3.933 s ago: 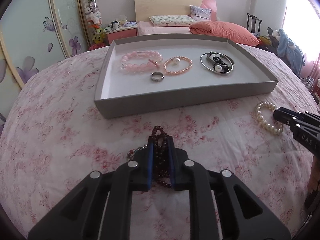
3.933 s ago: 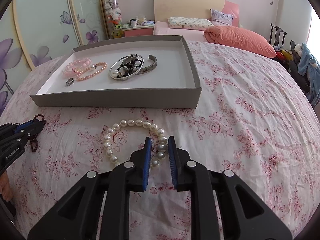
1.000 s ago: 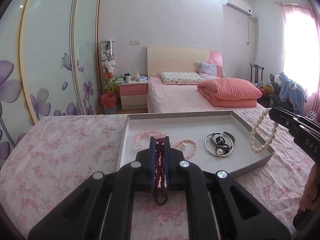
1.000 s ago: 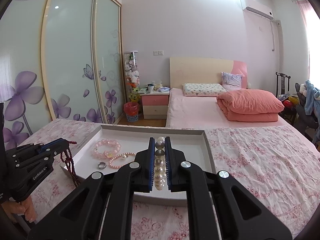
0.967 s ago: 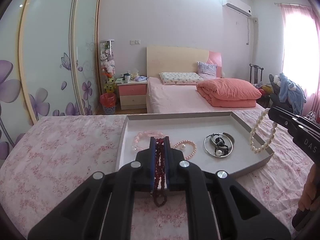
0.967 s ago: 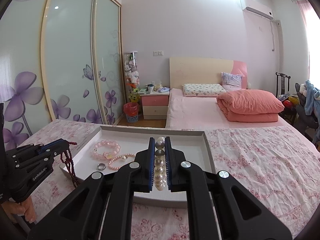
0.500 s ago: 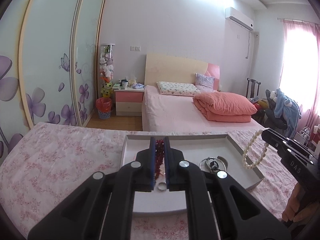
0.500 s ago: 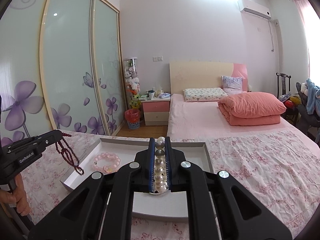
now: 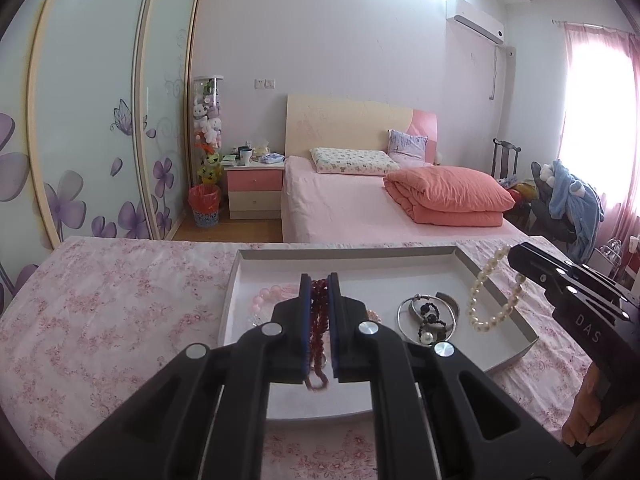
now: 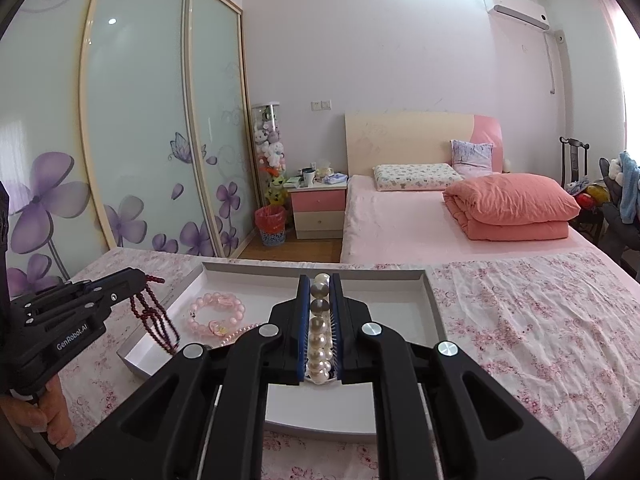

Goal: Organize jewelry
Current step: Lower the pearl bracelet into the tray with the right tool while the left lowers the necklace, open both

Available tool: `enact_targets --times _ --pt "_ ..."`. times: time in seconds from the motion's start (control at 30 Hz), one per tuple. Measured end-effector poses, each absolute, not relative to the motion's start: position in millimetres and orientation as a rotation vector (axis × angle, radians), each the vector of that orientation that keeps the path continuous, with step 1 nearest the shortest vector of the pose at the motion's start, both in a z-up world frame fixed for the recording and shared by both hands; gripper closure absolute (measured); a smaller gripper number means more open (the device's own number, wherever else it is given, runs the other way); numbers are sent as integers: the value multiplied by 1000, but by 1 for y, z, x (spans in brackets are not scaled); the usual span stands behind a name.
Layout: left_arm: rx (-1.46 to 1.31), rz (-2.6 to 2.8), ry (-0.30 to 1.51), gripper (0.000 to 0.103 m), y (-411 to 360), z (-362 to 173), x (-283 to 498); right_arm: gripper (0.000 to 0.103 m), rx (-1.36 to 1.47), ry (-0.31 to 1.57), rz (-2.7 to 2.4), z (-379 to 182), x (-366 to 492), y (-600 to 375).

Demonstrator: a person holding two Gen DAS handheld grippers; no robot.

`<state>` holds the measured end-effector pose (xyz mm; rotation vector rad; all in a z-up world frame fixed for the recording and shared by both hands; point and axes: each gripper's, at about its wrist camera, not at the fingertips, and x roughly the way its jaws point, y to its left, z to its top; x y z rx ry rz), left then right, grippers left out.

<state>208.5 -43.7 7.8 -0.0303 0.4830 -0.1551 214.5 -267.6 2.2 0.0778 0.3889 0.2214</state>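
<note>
My left gripper is shut on a dark red bead bracelet and holds it above the left part of the grey tray. It also shows in the right wrist view, with the red beads hanging over the tray's left edge. My right gripper is shut on a white pearl bracelet above the tray. In the left wrist view the right gripper dangles the pearls over the tray's right side.
In the tray lie a pink bead bracelet, a silver bangle with dark beads and a small pink pearl bracelet. The tray rests on a pink floral cloth. A bed and wardrobe doors stand behind.
Both grippers lifted their bracelets off the cloth and carried them over the tray. In the last half second both moved a little further forward above it.
</note>
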Motion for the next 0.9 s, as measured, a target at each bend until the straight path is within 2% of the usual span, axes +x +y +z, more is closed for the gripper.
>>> enact_targets --times 0.73,0.8,0.87,0.9 --pt "-54 -154 548 94 -50 -17 240 92 81 479 233 -21 239 -258" --pt "-56 -148 548 92 -47 -16 241 87 90 495 230 -22 240 -259" --pt "-61 -144 548 84 -43 -16 240 55 98 497 222 -21 239 -261" --pt "-63 -140 546 82 -42 -15 239 53 100 489 217 -21 237 -262"
